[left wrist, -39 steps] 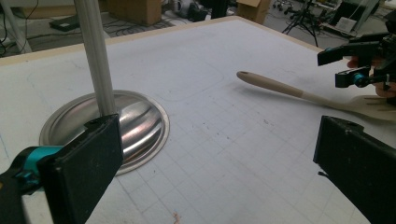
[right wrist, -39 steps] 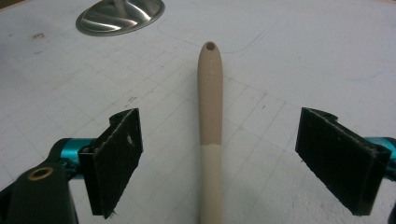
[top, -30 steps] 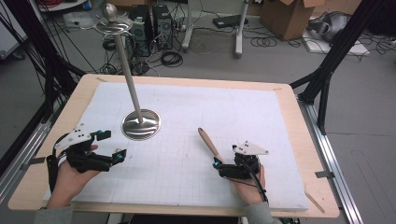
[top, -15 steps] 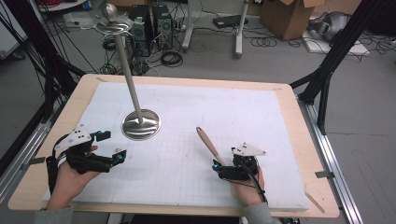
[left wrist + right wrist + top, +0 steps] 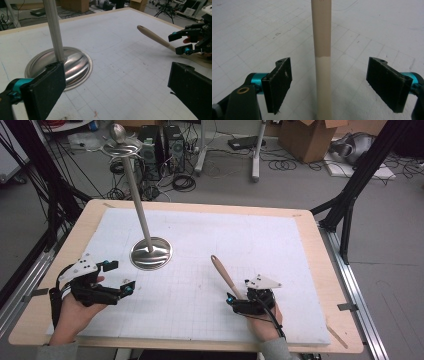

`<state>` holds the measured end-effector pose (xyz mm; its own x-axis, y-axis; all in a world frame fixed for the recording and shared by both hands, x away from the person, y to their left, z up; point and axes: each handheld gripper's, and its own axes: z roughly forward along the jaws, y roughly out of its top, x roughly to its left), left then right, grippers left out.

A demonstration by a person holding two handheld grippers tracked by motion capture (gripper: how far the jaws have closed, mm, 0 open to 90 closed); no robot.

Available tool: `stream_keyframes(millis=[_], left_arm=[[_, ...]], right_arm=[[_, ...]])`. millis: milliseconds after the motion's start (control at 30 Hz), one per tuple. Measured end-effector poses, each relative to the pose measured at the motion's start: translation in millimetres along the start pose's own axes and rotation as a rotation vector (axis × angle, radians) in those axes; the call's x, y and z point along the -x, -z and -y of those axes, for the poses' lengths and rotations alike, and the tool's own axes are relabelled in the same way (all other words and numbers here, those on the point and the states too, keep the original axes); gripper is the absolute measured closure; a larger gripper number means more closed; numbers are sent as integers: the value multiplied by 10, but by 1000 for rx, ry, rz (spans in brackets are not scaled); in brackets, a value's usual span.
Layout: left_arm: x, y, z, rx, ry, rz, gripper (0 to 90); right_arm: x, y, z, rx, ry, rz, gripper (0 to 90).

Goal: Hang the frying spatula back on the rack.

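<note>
A: Where is the wooden spatula (image 5: 224, 274) lying?

B: On the white gridded mat (image 5: 280, 250) covering the surface (image 5: 325, 265), near and right of middle. Its rounded handle end is pointing far-left, and its other end is running under the right tongs (image 5: 232, 300), so the blade is hidden there.

A: Are those tongs gripping it?

B: No. In the right gripper view the stick (image 5: 322, 62) is standing between the two black pads (image 5: 279, 82) with a clear gap on each side. The jaws have just been closing a little, yet they are standing wide, pads not pressing. The stick's top and bottom are cut off by that view's edges.

A: And the left tongs (image 5: 120, 277)?

B: Spread wide, holding nothing, resting near the left edge. The metal stand's base (image 5: 151, 253) is sitting just far-right of them. In the left gripper view, the near pad (image 5: 43, 92) is covering part of that base (image 5: 72, 66), and the pole (image 5: 53, 27) is cut off at the top.
</note>
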<state>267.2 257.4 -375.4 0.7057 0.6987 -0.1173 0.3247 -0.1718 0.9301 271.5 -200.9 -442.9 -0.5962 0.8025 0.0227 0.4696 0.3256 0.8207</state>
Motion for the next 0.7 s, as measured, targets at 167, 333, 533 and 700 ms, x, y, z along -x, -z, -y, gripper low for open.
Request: stream_keyframes(millis=[167,333,533,700], left_arm=[[-3,11,1,7,5,-1,21],[-6,11,3,6,4,-1,21],[-11,6,12,4,5,-3,21],[-14,9,15,5,8,-2,21]], right_arm=[[-4,-10,-3,-9,1,2,197],[-8,-31,-11,-35,9,-3,196],[-13,-40,-14,-45,11,2,216],[-28,-64,-20,-68,22,6,265]])
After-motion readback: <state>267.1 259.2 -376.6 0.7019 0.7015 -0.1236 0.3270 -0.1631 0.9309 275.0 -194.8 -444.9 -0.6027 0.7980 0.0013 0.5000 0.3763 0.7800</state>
